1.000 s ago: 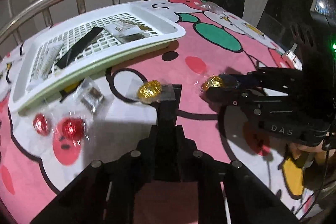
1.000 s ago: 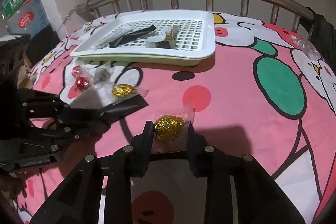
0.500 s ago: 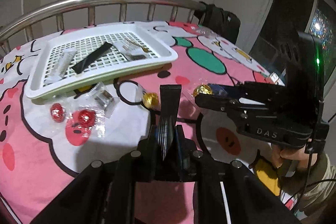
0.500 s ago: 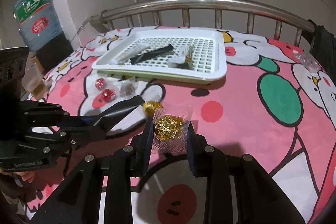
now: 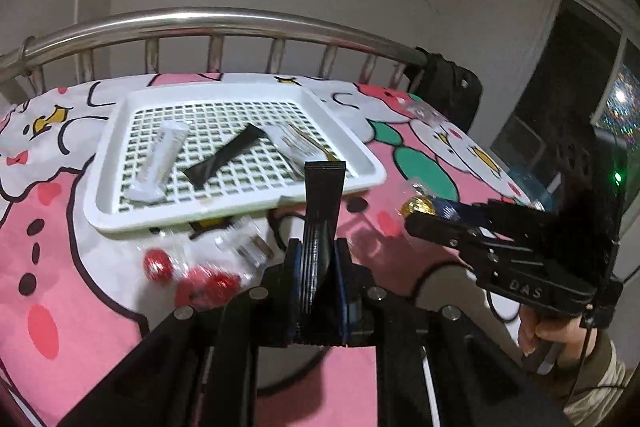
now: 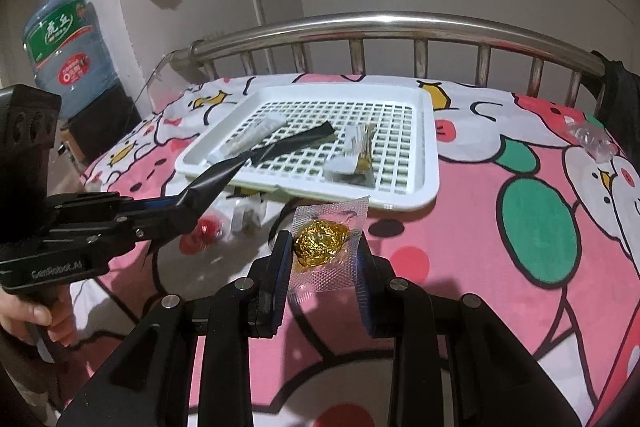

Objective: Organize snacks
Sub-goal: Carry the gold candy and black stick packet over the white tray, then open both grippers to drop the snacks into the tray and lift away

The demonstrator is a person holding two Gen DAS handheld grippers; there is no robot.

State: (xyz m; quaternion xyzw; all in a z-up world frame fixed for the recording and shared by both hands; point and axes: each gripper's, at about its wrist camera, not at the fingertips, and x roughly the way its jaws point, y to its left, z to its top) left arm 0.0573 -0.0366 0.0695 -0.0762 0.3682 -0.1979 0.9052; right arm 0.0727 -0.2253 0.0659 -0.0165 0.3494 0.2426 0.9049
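My left gripper (image 5: pixel 318 251) is shut on a flat black packet (image 5: pixel 322 199) that sticks up between its pads; in the right wrist view the same packet (image 6: pixel 212 183) points toward the tray. My right gripper (image 6: pixel 323 247) is shut on a gold foil candy (image 6: pixel 320 243) in a clear wrapper, held above the sheet. From the left wrist view that candy (image 5: pixel 418 205) shows at the right gripper's tip. Just beyond both stands a white perforated tray (image 5: pixel 100 203) holding a white stick packet (image 5: pixel 158 163), a black strip (image 5: pixel 224 161) and a clear-and-gold packet (image 5: pixel 296 147).
Red foil candies (image 5: pixel 160 265) and a clear-wrapped silver one (image 5: pixel 248 247) lie on the pink cartoon sheet in front of the tray. A steel bed rail (image 5: pixel 200 21) runs behind, with a black bag (image 5: pixel 448 91) at its right end. A crumpled clear wrapper (image 6: pixel 592 139) lies far right.
Both grippers have risen off the sheet, each keeping its item, so the tray and loose candies now sit lower and farther. The left gripper has also rolled and levelled the view.
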